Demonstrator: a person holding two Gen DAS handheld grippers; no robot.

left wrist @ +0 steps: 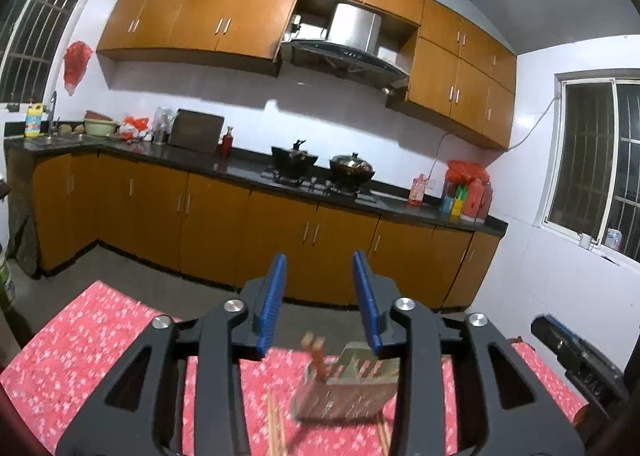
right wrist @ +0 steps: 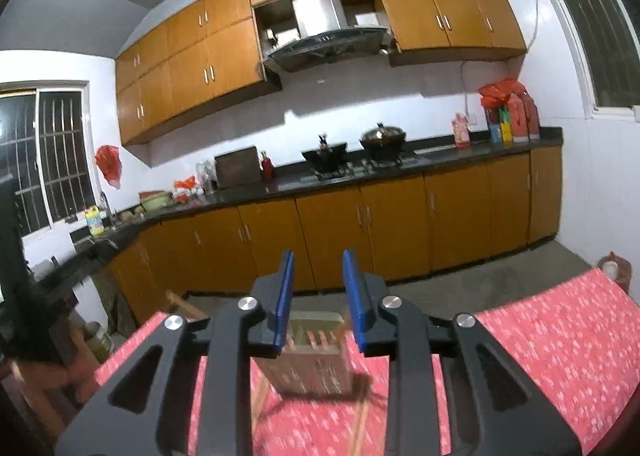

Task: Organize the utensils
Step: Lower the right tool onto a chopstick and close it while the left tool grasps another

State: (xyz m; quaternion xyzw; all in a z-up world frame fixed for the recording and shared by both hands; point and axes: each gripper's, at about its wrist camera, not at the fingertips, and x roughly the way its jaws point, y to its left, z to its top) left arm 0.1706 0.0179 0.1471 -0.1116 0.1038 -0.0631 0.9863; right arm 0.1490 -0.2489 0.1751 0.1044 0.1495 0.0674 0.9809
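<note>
Left gripper: the black left gripper with blue finger pads (left wrist: 320, 276) has its jaws spread wide and nothing between them; it is raised above the table and points at the kitchen wall.
Right gripper: the black right gripper with blue finger pads (right wrist: 319, 276) is likewise parted and holds nothing. Part of it also shows at 4 o'clock in the left wrist view.
Utensil holder: a grey-beige slotted rectangular utensil holder (left wrist: 348, 392) stands on the table, at 6 o'clock below the left fingertips. In the right wrist view (right wrist: 316, 360) it sits at 6 o'clock under the gap of the fingers.
Chopsticks in holder: reddish-brown wooden chopsticks (left wrist: 316, 356) stick up from the holder's left compartment; blur hides how many.
Loose chopsticks: pale wooden chopsticks (left wrist: 276, 428) lie flat on the cloth at 7 o'clock of the holder; more sticks (left wrist: 384, 436) lie at its 5 o'clock.
Table: a table covered with a red floral cloth (left wrist: 80, 356) bears all of these.
Background: orange wooden base cabinets (left wrist: 216, 223) under a dark countertop (left wrist: 240, 167) run at 12 o'clock, with two black lidded pots (left wrist: 294, 159) on the hob.
</note>
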